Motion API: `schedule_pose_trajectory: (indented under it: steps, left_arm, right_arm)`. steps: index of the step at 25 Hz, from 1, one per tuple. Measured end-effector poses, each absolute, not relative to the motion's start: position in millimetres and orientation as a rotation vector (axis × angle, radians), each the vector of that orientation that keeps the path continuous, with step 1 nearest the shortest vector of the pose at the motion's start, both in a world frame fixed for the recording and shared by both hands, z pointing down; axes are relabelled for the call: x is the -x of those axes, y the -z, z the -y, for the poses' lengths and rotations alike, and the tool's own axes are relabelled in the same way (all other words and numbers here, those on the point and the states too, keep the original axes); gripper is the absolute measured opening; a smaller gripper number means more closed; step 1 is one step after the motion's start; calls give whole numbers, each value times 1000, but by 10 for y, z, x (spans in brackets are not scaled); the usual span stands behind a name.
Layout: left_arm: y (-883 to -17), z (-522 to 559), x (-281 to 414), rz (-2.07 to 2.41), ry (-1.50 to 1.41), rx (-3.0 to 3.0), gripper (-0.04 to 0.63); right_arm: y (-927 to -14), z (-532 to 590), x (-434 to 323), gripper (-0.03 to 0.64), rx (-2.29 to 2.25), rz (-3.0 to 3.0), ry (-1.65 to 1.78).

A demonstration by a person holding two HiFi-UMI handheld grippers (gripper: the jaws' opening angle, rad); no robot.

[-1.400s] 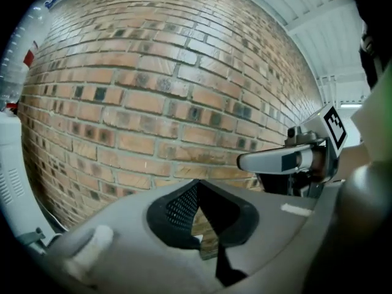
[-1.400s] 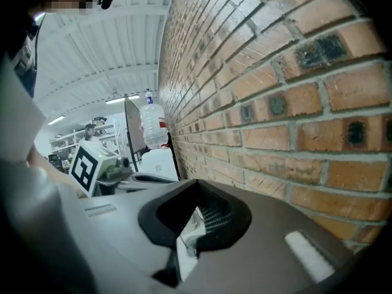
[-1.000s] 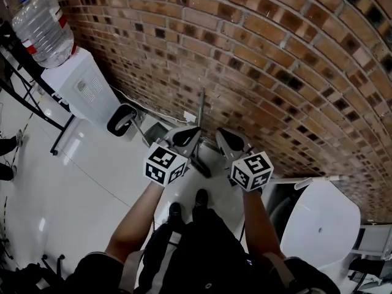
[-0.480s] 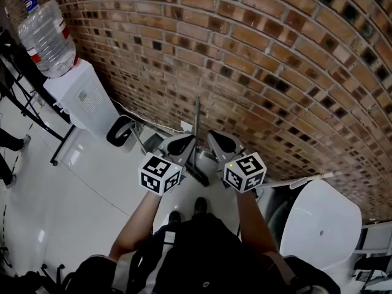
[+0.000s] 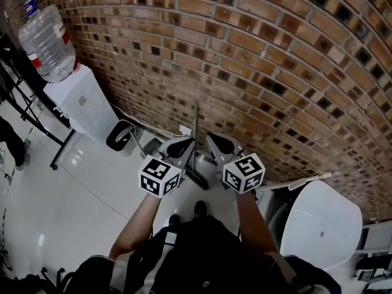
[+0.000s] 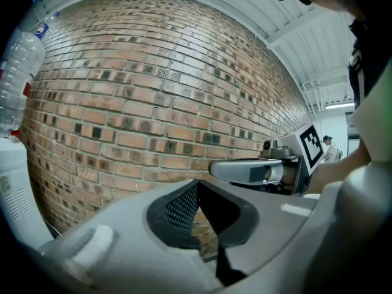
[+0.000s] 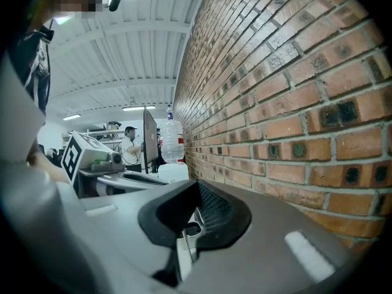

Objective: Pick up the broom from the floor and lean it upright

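Note:
The broom leans upright against the brick wall, its thin grey handle rising from a dark head on the white floor. My left gripper is just left of the handle and my right gripper just right of it; neither touches it. Both point at the wall, nearly level. In the left gripper view the left gripper has its jaws together with nothing between them, and the right gripper shows beside it. The right gripper in its own view also looks shut and empty.
A white water dispenser with a large bottle stands at the left by the wall, a black dustpan-like thing beside it. A white round seat is at the right. The person's shoes are below the broom head.
Both grippers have risen a little in front of the wall, still shut. The broom has stayed leaning against the bricks.

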State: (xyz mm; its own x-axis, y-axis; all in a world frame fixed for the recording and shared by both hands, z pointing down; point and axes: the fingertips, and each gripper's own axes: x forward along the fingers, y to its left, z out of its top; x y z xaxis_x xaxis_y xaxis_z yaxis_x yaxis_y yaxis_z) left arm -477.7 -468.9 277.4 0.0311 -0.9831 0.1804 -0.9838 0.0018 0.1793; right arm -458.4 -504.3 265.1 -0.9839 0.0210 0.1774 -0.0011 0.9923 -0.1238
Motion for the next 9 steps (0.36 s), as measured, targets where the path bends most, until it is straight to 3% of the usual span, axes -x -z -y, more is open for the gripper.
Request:
schedule_pose_trajectory:
  steps: [9]
  left_arm:
    - [-2774, 4682, 4723, 2010, -10, -2067, 0]
  right_arm:
    - [-2615, 5026, 4568, 0, 8, 2964, -184]
